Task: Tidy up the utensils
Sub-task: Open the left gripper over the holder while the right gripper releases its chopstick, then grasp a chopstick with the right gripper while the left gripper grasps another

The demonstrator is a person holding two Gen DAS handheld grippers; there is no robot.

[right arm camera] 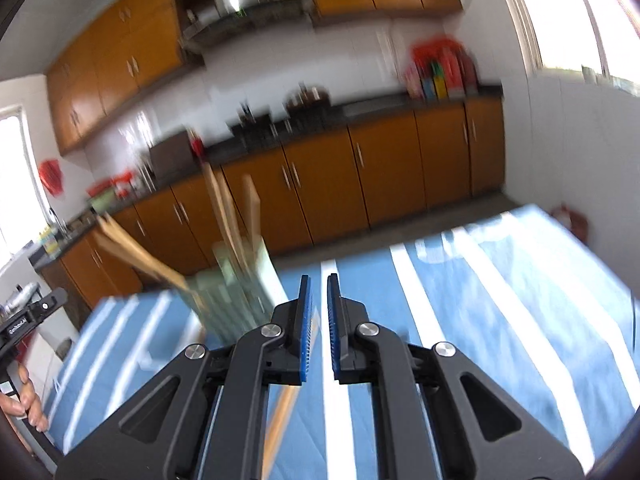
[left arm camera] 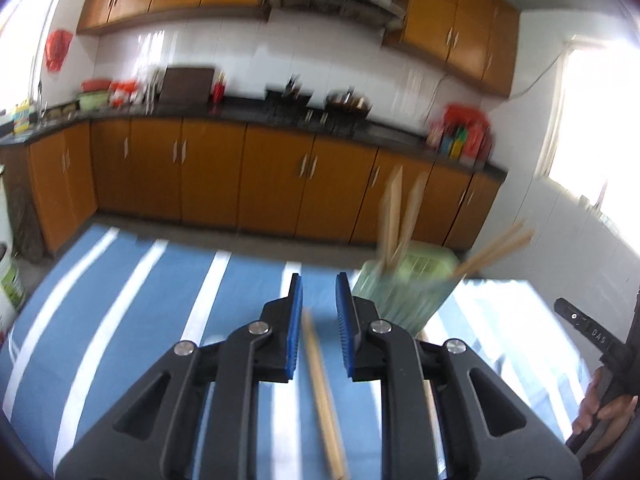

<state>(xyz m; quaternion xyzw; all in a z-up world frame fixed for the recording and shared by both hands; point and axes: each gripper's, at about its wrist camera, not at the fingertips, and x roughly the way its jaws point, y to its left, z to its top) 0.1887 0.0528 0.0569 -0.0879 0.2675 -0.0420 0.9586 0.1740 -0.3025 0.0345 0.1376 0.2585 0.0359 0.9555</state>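
A pale green utensil holder (left arm camera: 404, 292) stands on the blue-and-white striped tablecloth (left arm camera: 120, 300), with several wooden chopsticks (left arm camera: 394, 216) sticking out of it. My left gripper (left arm camera: 319, 280) hovers just left of the holder, its blue pads a little apart and pressing on nothing. A loose wooden chopstick (left arm camera: 324, 392) lies on the cloth below its fingers. In the right wrist view the holder (right arm camera: 232, 292) is ahead to the left. My right gripper (right arm camera: 319, 280) is shut and empty, with a chopstick (right arm camera: 286, 412) on the cloth (right arm camera: 500, 300) beneath its left finger. Both views are motion-blurred.
A hand (left arm camera: 600, 404) holding the other gripper shows at the right edge, and a hand (right arm camera: 24, 396) at the left edge of the right wrist view. Orange kitchen cabinets (left arm camera: 208, 176) and a dark worktop run behind the table. A white bucket (left arm camera: 8, 280) stands at far left.
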